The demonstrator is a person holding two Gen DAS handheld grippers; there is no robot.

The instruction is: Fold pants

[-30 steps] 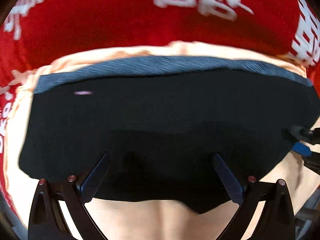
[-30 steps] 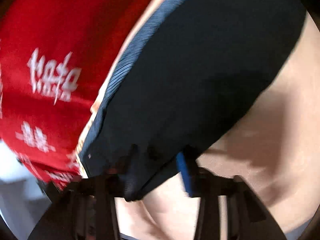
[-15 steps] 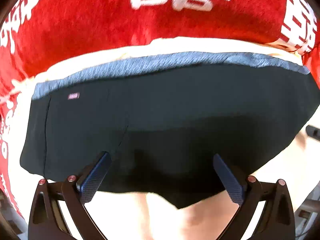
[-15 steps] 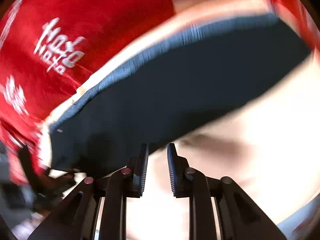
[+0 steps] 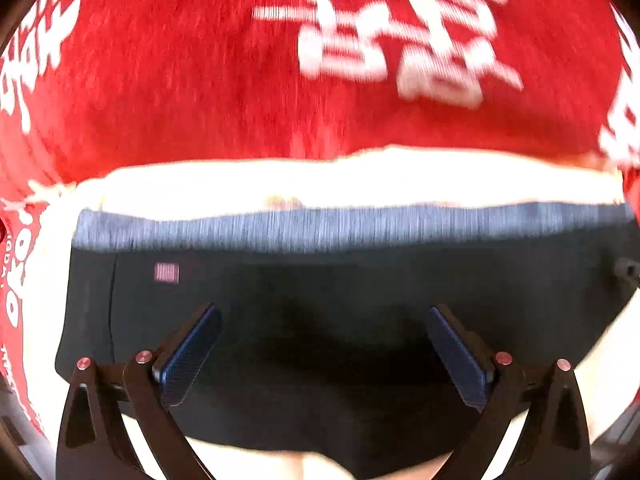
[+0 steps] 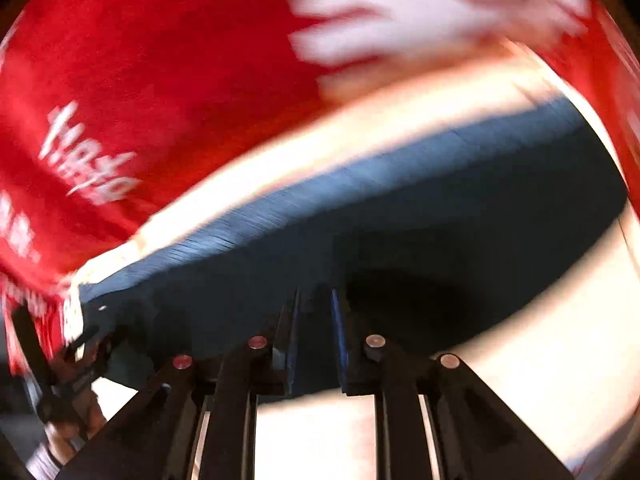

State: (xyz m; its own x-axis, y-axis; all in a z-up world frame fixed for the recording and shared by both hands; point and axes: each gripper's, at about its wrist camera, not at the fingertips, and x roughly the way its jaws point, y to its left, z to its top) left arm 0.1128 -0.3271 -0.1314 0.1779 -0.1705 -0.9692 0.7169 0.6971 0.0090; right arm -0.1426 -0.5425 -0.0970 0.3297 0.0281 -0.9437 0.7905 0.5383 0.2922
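The pants [image 5: 340, 300] are black with a blue-grey ribbed waistband [image 5: 340, 228] and a small pink label [image 5: 166, 273]. They lie folded flat on a pale cream surface [image 5: 340, 184]. My left gripper [image 5: 322, 320] is open wide, its blue-padded fingers spread low over the black cloth. In the right wrist view the pants [image 6: 400, 220] run across the middle. My right gripper [image 6: 316, 308] is nearly shut with a narrow gap, over the near edge of the cloth; no cloth shows between the pads.
A red cloth with white lettering [image 5: 280, 60] covers the far side beyond the cream surface; it also fills the top left of the right wrist view [image 6: 140, 100]. The other hand-held gripper [image 6: 68, 372] shows at the lower left there.
The right gripper let go of the pants' edge, swung round and moved back over the cloth. The left gripper moved forward over the pants, still open.
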